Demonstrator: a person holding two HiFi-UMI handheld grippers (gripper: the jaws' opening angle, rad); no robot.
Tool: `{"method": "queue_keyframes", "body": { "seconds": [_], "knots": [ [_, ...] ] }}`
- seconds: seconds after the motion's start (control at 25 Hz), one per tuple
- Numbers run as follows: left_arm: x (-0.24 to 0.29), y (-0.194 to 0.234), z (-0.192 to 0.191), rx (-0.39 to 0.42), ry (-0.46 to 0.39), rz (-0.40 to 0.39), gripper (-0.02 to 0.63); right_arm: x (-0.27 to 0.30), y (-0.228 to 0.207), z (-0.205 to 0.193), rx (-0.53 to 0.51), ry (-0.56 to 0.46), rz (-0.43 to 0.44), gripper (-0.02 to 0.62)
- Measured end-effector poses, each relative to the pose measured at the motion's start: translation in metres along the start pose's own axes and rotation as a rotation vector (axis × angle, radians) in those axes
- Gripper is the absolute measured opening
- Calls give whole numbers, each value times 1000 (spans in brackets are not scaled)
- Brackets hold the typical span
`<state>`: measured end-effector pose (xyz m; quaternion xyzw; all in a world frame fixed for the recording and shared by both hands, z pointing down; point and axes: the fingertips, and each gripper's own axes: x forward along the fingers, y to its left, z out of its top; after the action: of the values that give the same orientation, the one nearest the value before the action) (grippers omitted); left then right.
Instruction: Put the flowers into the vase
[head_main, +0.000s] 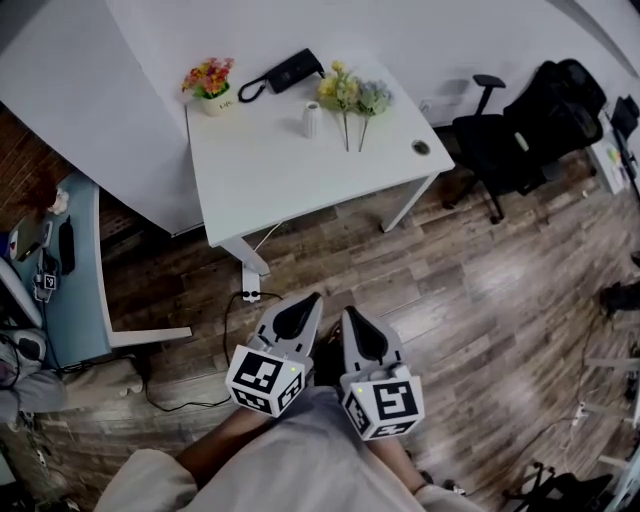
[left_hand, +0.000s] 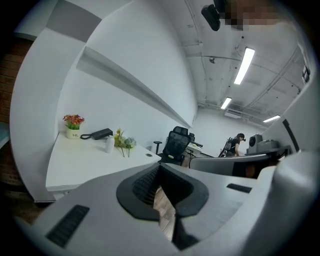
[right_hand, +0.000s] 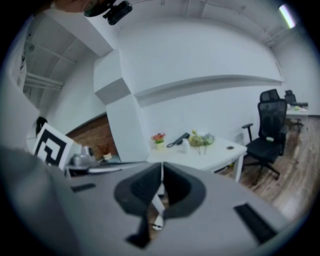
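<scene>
Approach step, by judgement. The left tool (head_main: 313, 298) and right tool (head_main: 348, 313) are fully closed and empty, well apart from the worktop (head_main: 290, 185). The flowers (head_main: 352, 96) lie just beside the upright vase (head_main: 312, 120). The next move likely calls for reaching the worktop and opening a tool around a stem.

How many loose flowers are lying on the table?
2: a yellow flower just right of the vase, a pale flower beside it, farther right. Extra stems could be hidden among the blooms.

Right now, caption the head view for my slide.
Left tool and right tool, both shut and empty, short of the white table, where loose flowers lie beside the small vase.
</scene>
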<state>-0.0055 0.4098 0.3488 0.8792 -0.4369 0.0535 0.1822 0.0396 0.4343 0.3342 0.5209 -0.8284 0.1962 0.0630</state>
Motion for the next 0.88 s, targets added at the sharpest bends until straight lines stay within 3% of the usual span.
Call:
{"method": "queue_keyframes", "body": {
  "seconds": [0.44, 0.88],
  "knots": [
    [80, -9, 26, 24, -22, 3, 25, 31, -67, 40, -26, -16, 21, 23],
    [101, -16, 37, 30, -51, 43, 25, 36, -104, 45, -28, -11, -10, 23]
  ]
}}
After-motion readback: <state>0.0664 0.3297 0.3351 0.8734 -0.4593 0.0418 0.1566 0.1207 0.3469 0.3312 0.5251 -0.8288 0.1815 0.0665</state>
